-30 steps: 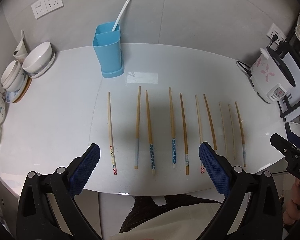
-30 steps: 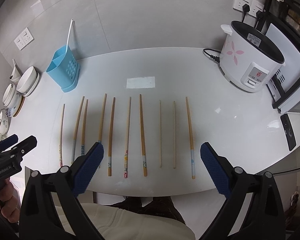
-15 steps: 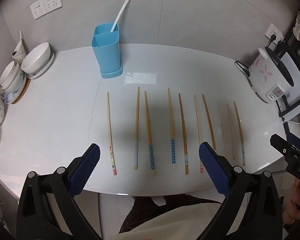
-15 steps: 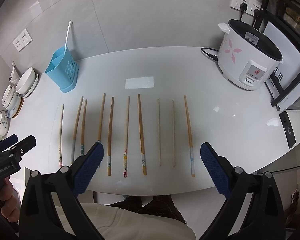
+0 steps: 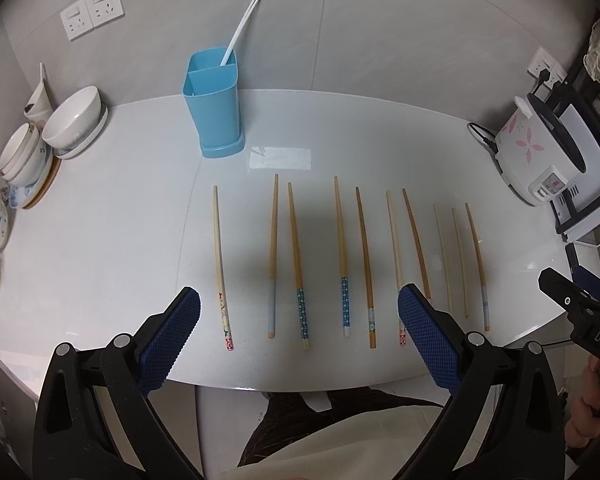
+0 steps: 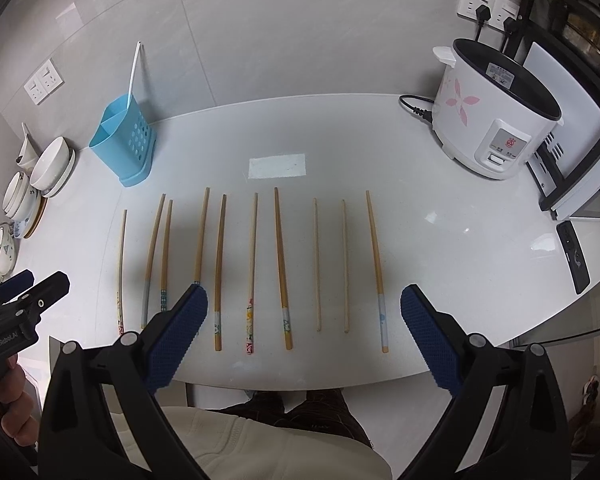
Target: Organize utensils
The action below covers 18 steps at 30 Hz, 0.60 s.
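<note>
**Ten chopsticks in a row, both tools spread and empty**

Ten slim wooden chopsticks [image 5: 342, 256] lie side by side, not touching, on the glossy white surface [image 5: 100, 240], tapered tips pointing far. Several carry patterned bands at their near ends: blue dots, pale blue, a red-and-yellow print; two are plain pale wood.

At far left stands a light-blue plastic utensil holder [image 5: 216, 104], rectangular and divided, its side perforated with round holes; a pair of white chopsticks [image 5: 240, 28] leans in its far compartment.

The left hand-held gripper [image 5: 298, 334] and right hand-held gripper [image 6: 304, 330] hover at the near edge, blue cross-hatched pads wide apart, holding nothing. The left tool's body reads "GenRobot.AI".

A white rice cooker [image 6: 496, 120] with pink flower print sits far right.
</note>
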Each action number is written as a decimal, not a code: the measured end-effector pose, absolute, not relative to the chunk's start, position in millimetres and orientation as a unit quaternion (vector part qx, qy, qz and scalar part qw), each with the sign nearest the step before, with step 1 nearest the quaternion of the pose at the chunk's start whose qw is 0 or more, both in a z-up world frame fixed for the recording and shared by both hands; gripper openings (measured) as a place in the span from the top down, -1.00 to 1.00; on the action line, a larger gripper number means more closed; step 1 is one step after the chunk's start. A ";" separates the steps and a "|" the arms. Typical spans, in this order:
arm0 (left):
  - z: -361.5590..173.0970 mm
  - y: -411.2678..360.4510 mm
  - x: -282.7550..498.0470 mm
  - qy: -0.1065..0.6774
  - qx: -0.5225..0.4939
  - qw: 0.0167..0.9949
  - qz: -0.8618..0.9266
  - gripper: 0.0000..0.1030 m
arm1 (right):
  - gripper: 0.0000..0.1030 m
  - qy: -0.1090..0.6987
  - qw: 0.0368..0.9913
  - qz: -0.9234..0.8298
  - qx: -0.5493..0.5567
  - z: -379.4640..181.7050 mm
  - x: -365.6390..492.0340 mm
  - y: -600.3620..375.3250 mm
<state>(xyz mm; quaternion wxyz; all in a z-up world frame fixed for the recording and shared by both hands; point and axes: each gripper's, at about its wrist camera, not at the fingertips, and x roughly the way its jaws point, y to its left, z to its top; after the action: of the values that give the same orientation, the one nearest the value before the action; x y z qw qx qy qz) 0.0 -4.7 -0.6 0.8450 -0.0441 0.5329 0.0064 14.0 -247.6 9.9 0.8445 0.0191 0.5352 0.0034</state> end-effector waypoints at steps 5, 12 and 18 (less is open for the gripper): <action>0.2 -4.5 -0.4 0.532 -0.044 0.846 0.007 -0.89 | -0.81 0.535 0.845 0.003 0.019 9.9 13.4 -247.9; 2.0 -4.7 -0.1 0.531 -0.045 0.846 0.009 -0.89 | -0.81 0.536 0.844 0.005 0.020 11.0 13.6 -248.1; -2.9 2.4 2.3 0.532 -0.048 0.845 0.016 -0.89 | -0.81 0.535 0.844 0.012 0.005 3.2 22.6 -239.6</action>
<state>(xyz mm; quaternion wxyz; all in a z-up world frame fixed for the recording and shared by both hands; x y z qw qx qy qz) 2.3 2.4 -2.9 0.8454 -0.0476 0.5317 0.0162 22.6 -239.6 3.2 0.8445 0.0045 0.5355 0.0121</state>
